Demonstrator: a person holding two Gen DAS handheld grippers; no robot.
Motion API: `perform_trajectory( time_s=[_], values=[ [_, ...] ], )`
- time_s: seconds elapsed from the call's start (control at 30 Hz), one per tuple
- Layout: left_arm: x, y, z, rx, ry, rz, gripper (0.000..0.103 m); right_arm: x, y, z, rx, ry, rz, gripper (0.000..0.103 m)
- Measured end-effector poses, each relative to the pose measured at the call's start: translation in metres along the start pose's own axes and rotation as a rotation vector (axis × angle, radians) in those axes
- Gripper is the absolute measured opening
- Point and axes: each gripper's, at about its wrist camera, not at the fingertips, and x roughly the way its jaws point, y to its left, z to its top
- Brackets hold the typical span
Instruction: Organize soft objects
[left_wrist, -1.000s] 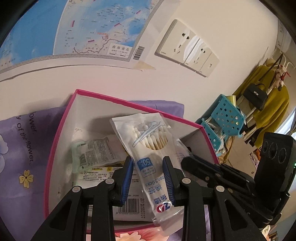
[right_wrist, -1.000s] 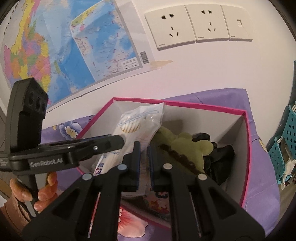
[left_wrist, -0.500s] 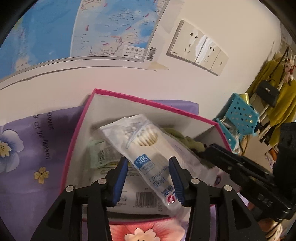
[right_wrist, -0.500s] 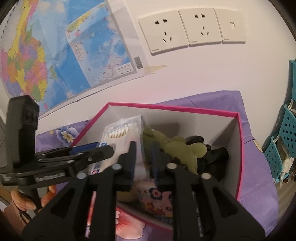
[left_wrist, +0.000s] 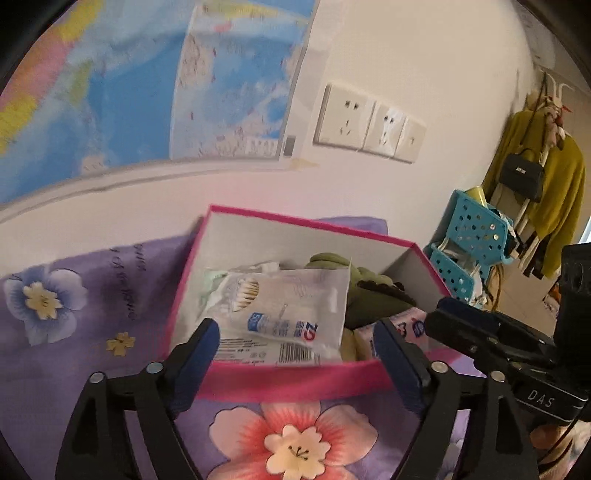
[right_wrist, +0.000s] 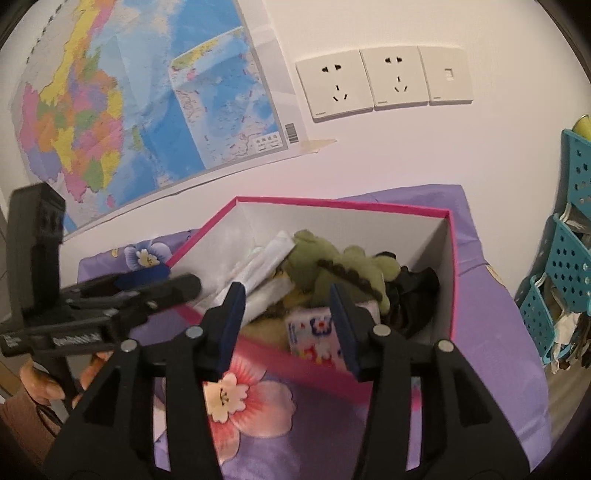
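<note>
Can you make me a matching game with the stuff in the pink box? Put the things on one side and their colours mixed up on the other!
Things:
1. Soft plush toy
2. Crumpled cloth in the box corner
3. Rim of the cardboard box
4. Plastic packet of cotton swabs

Colours:
A. Black
B. White with blue print
C. Olive green
D. Bright pink

Pairs: 1-C, 2-A, 3-D, 4-B

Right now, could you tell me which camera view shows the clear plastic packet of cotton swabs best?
The left wrist view: the clear plastic packet of cotton swabs faces it flat, label and swab tips visible. In the right wrist view the packet appears edge-on, partly behind the right gripper.
</note>
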Motion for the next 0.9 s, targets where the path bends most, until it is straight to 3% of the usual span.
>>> perform_trajectory(
  time_s=[0.07, 0.27, 0.43, 0.9],
  values=[
    [-0.016, -0.003, -0.009, 0.016, -0.034, 0.003, 0.102, -0.01, 0.006, -0.009, -0.01, -0.014, -0.008, 0.059],
    [-0.052, -0.016, -0.038, 0.083, -0.106, 0.111, 0.103, -0.041, 0.033, -0.047, -0.07, -0.073, -0.063, 0.084],
    [-0.072, -0.026, -0.062, 0.106, -0.133, 0.179, 0.103, -0.054, 0.049, -0.074, -0.074, -0.074, -0.123, 0.087],
    [-0.086, -0.032, -0.109, 0.115, -0.102, 0.309, 0.103, -0.064, 0.066, -0.111, -0.053, -0.031, -0.139, 0.088]
  ],
)
